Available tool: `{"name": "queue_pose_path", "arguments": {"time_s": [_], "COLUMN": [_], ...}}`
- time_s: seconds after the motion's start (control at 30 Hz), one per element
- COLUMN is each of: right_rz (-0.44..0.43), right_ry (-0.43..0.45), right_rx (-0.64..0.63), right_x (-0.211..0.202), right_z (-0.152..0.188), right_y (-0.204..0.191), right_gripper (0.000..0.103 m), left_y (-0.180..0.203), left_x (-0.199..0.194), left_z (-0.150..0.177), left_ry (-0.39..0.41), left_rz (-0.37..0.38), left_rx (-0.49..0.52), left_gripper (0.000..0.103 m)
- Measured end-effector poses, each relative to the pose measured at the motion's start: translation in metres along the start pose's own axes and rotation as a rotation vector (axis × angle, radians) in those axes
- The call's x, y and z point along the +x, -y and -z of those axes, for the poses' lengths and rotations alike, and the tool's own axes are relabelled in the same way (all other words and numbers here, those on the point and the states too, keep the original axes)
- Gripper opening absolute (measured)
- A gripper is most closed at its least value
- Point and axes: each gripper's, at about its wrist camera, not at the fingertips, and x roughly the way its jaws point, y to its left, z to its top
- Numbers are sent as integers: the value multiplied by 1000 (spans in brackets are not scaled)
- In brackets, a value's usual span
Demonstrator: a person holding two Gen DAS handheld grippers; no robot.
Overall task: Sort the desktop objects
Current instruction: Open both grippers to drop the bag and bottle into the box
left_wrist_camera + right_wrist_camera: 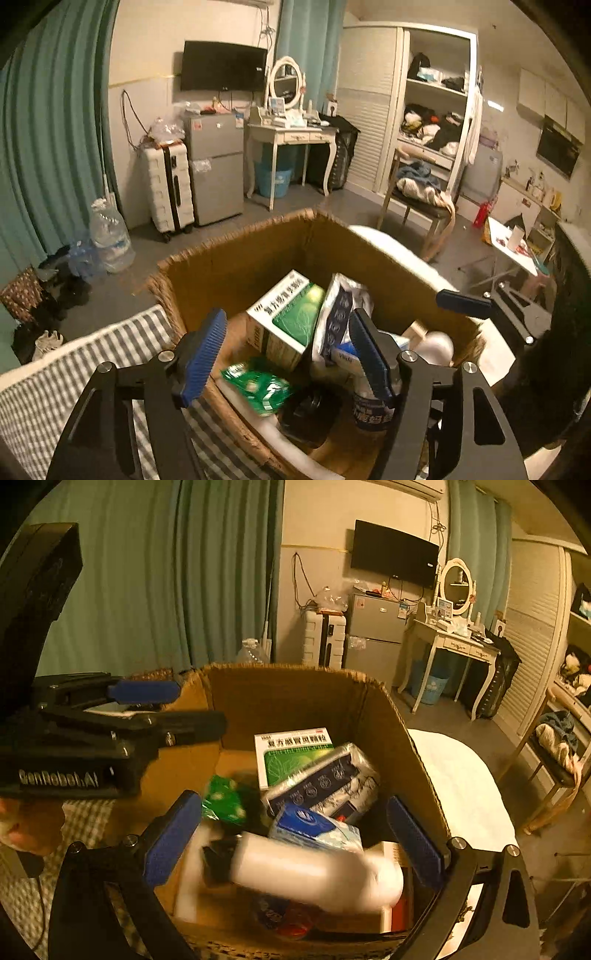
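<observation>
An open cardboard box (236, 266) (280, 698) holds the sorted items. Inside are a green-and-white medicine box (288, 314) (295, 753), a blue-and-white tissue pack (338, 310) (325, 779), a green packet (258, 387) (221, 797) and a bottle with a dark blue label (373, 410). My left gripper (286, 321) (177, 709) hangs open over the box with nothing between its pads. My right gripper (293, 801) (463, 303) stands wide open over the box's near side. A white bottle (314, 871) shows blurred between its fingers, free of both pads.
The box stands on a bed with a grey checked cover (74, 362); a white cushion (461, 782) lies beside it. A black object (310, 413) and a small blue-and-white pack (314, 827) are also in the box. A chair (417, 199) and floor are beyond.
</observation>
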Motion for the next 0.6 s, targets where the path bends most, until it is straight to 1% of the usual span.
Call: {"name": "queue_pose_path", "arguments": {"time_s": [0.03, 0.13, 0.23, 0.33, 0.4, 0.47, 0.6], "right_rz": [4, -1, -4, 1, 13, 17, -9], "right_ry": [7, 32, 56, 81, 119, 151, 190], "right_rx": [7, 30, 36, 32, 33, 46, 101], "right_x": [-4, -20, -40, -56, -71, -82, -98], "right_z": [-3, -15, -27, -37, -48, -57, -77], "right_y": [1, 0, -6, -12, -17, -20, -26], "right_gripper": [101, 101, 101, 101, 102, 103, 103], "left_y": [-1, -1, -3, -10, -14, -20, -29], "left_x": [-7, -42, -73, -98, -119, -141, -177], "left_z": [-3, -13, -19, -26, -31, -33, -37], "left_ry": [11, 60, 93, 108, 125, 151, 185], "left_rz": [-7, -48, -74, -100, -126, -151, -205], "left_rx": [4, 19, 19, 2, -9, -23, -13], "left_gripper": [74, 82, 83, 83, 83, 91, 92]}}
